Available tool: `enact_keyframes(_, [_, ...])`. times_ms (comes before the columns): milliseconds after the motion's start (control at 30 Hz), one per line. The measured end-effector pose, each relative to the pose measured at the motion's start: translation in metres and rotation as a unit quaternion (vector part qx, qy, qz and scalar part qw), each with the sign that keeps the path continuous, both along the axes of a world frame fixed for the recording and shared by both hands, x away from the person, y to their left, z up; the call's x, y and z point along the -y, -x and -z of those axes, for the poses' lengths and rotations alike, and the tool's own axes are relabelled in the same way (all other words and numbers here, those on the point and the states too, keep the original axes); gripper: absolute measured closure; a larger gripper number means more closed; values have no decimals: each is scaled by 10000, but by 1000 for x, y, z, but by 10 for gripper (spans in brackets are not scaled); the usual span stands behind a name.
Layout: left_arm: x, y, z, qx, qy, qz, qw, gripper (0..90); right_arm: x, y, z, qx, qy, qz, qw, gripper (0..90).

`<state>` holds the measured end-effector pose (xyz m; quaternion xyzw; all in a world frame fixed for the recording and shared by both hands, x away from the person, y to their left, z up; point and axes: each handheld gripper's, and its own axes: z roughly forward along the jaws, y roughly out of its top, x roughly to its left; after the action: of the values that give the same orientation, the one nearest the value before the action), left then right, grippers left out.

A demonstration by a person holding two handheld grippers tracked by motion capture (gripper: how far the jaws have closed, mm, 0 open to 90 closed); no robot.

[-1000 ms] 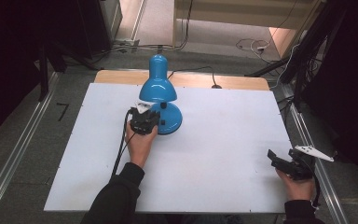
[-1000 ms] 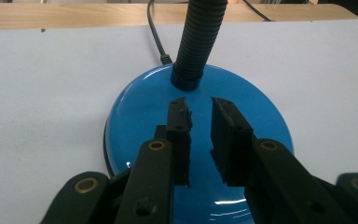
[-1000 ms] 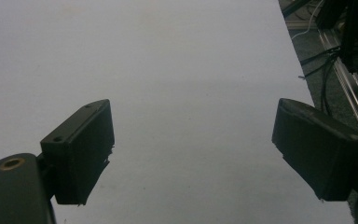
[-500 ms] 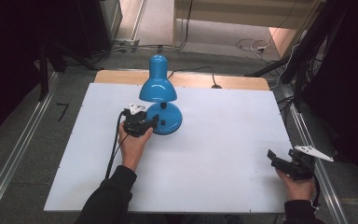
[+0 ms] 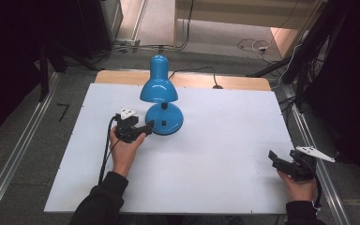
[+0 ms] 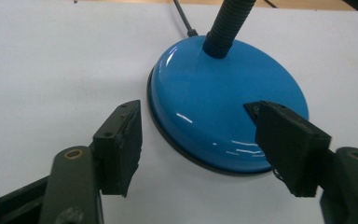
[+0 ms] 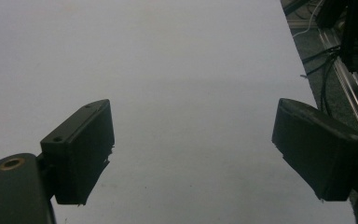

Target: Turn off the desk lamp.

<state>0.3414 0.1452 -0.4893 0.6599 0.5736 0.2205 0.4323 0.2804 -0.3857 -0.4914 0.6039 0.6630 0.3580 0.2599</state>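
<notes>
- Two risks. The left gripper (image 6: 198, 154), jaws spread and just been opening with nothing pinched, sits beside the blue lamp (image 5: 161, 101) base mid-tabletop (image 5: 225, 140); a careless sweep could shove or tip it (top-heavy shade).
- The right gripper (image 7: 193, 149), spread and empty, hangs near the edge.

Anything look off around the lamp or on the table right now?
Nothing stands out. The blue lamp stands upright on its base, undamaged, on the white table. The left gripper, jaws just opened, sits beside the base with nothing held. The right gripper is open near the table's edge.
</notes>
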Motion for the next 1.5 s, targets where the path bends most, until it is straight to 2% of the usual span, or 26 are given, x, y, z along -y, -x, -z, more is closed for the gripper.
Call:
enact_keyframes(600, [-22, 14, -1, 29, 250, -138, 9996, 262, 1, 0, 0, 13, -20, -9, 10000, 114])
enact_keyframes(1200, [-33, 26, 0, -25, 244, -184, 9995, 238, 1, 0, -1, 13, -35, -8, 10000, 114])
enact_keyframes(1367, [-36, 28, -1, -39, 339, -159, 9993, 224, 1, 0, -1, 11, -26, -15, 10000, 114])
enact_keyframes(1500, [-37, 31, -1, -24, 311, -178, 9994, 223, 1, 0, -1, 13, -20, -17, 10000, 114])
